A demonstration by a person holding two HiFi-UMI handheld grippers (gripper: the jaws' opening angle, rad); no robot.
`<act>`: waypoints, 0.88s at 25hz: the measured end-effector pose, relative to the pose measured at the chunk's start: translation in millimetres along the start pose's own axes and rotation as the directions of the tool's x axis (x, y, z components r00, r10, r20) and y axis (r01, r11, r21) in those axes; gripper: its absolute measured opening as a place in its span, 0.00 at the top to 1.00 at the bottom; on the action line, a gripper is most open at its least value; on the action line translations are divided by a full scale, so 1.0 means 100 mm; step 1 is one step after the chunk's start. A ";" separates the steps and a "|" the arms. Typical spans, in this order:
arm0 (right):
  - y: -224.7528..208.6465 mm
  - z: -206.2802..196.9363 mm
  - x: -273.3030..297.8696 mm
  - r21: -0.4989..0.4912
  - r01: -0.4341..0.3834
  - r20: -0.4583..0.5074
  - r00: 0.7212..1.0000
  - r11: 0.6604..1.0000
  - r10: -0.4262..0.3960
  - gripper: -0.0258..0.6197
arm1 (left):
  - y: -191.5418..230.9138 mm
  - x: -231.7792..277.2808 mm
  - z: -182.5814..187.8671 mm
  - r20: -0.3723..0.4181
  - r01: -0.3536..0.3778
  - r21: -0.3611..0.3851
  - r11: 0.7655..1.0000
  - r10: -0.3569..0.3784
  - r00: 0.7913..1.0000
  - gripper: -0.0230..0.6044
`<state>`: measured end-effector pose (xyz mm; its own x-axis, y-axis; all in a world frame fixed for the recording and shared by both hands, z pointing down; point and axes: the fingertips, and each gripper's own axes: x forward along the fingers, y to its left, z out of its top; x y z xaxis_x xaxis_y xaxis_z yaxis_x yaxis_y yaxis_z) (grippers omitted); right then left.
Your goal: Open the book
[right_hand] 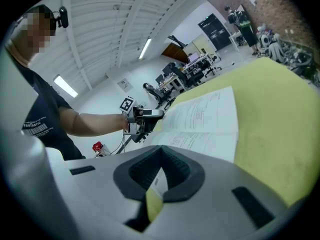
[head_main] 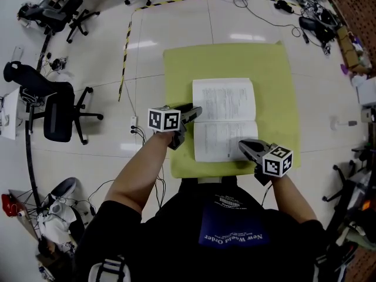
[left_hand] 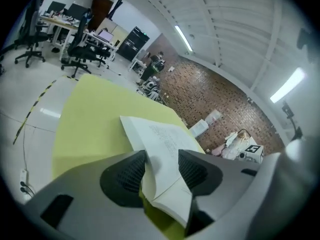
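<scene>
Open book (head_main: 224, 119) lying flat on the yellow-green bench (head_main: 276, 87).
Its left edge, at the spine, stands between the fingers (left_hand: 129, 176) of the left gripper (head_main: 197, 112); these sit apart, with a gap showing beside one pad. Its near right corner is pinched in the right gripper (head_main: 242, 145), whose fingers (right_hand: 182, 176) are closed on the page edge. The printed pages spread ahead of both sets of tips.

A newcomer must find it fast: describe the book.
Amid the white tiled floor sits a yellow-green surface. At its middle lies the book, open. It is the only flat, white, printed thing there, between the left gripper and right gripper.
</scene>
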<state>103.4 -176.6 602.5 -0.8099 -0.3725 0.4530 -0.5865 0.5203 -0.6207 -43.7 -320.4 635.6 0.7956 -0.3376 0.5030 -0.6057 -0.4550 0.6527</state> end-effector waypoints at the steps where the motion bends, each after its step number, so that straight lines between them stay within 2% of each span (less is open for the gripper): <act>1: -0.01 0.01 -0.02 -0.001 -0.001 0.002 1.000 1.000 0.001 0.98 | -0.01 -0.01 0.00 0.002 0.013 0.006 1.000 -0.013 1.000 0.65; 5: -0.03 0.06 -0.08 -0.003 -0.004 0.017 1.000 1.000 0.004 0.98 | -0.08 -0.04 -0.03 -0.004 0.046 0.066 0.997 -0.046 0.999 0.66; 9: 0.03 0.13 -0.11 -0.015 -0.011 0.027 1.000 1.000 0.012 0.98 | -0.19 -0.14 -0.08 -0.015 0.071 0.208 0.976 -0.069 0.997 0.66; 11: 0.05 0.15 -0.12 -0.022 -0.019 0.037 0.999 1.000 0.020 0.98 | -0.24 -0.19 -0.16 -0.036 0.086 0.323 0.943 -0.078 0.996 0.65; 12: 0.06 0.16 -0.13 -0.026 -0.025 0.043 0.999 0.999 0.026 0.98 | -0.27 -0.22 -0.20 -0.049 0.096 0.388 0.917 -0.083 0.995 0.66; 15: 0.12 0.21 -0.19 -0.048 -0.041 0.054 0.998 0.998 0.043 0.98 | -0.46 -0.33 -0.31 -0.095 0.153 0.560 0.814 -0.120 0.988 0.66; 17: 0.16 0.27 -0.24 -0.061 -0.047 0.061 0.997 0.997 0.051 0.98 | -0.61 -0.38 -0.41 -0.155 0.215 0.617 0.757 -0.151 0.976 0.66; 18: 0.17 0.29 -0.26 -0.065 -0.048 0.067 0.996 0.997 0.053 0.98 | -0.65 -0.39 -0.48 -0.187 0.245 0.622 0.744 -0.163 0.969 0.66; 21: 0.17 0.29 -0.29 -0.068 -0.045 0.081 0.995 0.997 0.050 0.98 | -0.77 -0.39 -0.63 -0.231 0.317 0.587 0.745 -0.221 0.948 0.66; 22: 0.17 0.30 -0.29 -0.069 -0.042 0.083 0.995 0.997 0.048 0.98 | -0.84 -0.39 -0.68 -0.245 0.341 0.592 0.730 -0.240 0.939 0.66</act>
<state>116.9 -179.4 559.6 -0.8345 -0.4100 0.3680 -0.5503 0.5870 -0.5939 -24.9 -213.3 599.8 0.8905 -0.0061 0.4550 -0.1662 -0.9352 0.3127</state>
